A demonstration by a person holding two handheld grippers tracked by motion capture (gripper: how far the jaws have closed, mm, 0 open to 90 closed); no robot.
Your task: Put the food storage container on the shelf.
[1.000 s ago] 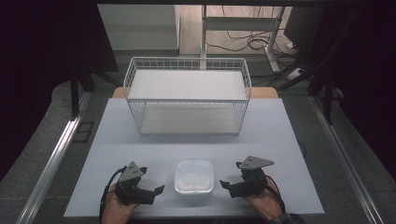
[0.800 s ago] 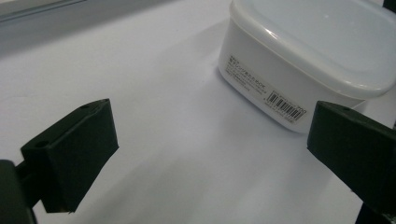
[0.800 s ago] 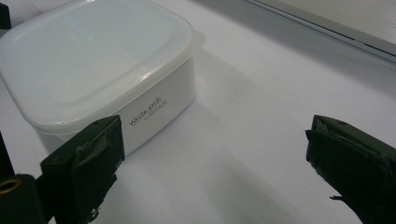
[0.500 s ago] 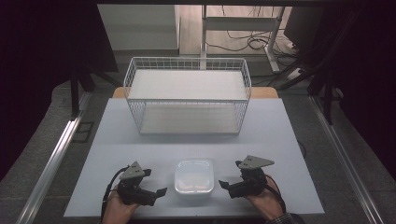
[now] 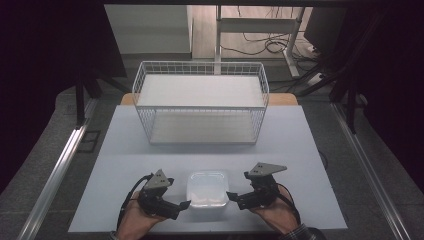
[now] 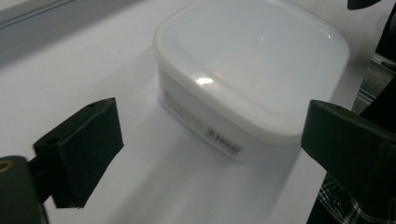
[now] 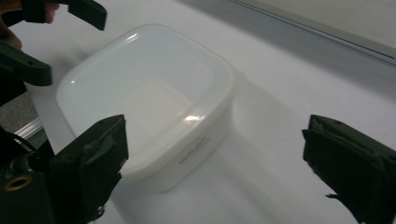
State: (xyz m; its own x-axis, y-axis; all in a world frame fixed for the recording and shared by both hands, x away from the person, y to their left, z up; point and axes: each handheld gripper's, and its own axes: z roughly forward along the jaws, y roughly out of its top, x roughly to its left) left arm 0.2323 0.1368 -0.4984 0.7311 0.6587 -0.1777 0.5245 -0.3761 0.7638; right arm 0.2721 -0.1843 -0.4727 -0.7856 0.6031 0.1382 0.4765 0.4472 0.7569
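A white, translucent square container (image 5: 207,187) with its lid on sits near the table's front edge. My left gripper (image 5: 180,207) is just left of it, open, with a jaw tip close to the container's front left corner. On the other side, my right gripper (image 5: 234,199) is also open, its jaws pointing at the container's right wall. The left gripper view looks at the container (image 6: 252,70) ahead of the left gripper (image 6: 212,140), a barcode label on its side. In the right gripper view the container (image 7: 144,93) lies ahead of the right gripper (image 7: 219,158).
A white wire basket (image 5: 200,100) with a flat white floor stands at the back middle of the pale table (image 5: 310,150). Metal rails run along both sides of the table. In the right gripper view the left gripper (image 7: 46,37) is beyond the container.
My left gripper has slid right, closer to the container. The right gripper has barely shifted, and the container has stayed in place.
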